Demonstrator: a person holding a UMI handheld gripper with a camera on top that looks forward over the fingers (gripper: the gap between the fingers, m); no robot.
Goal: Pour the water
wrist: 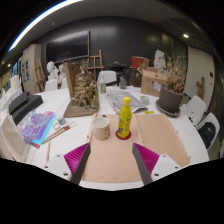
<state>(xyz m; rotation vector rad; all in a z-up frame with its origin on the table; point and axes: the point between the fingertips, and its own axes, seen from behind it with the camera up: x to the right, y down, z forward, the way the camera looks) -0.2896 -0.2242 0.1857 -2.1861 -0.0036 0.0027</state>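
Observation:
A yellow bottle (125, 116) with a red label stands upright on a tan mat (118, 148) on the white table (30, 150). A small pale cup (101, 127) stands just to its left on the same mat. My gripper (112, 158) is open and empty. Its dark fingers with magenta pads (146, 156) spread wide at both sides of the mat. The bottle and cup are just ahead of the fingers, apart from them.
A colourful book (40, 126) lies to the left on the table. A brown sculpture (85, 92) stands beyond the cup. A potted plant (172, 96) is at the right. Chairs (208, 128), boxes (152, 78) and shelves stand around the dark room.

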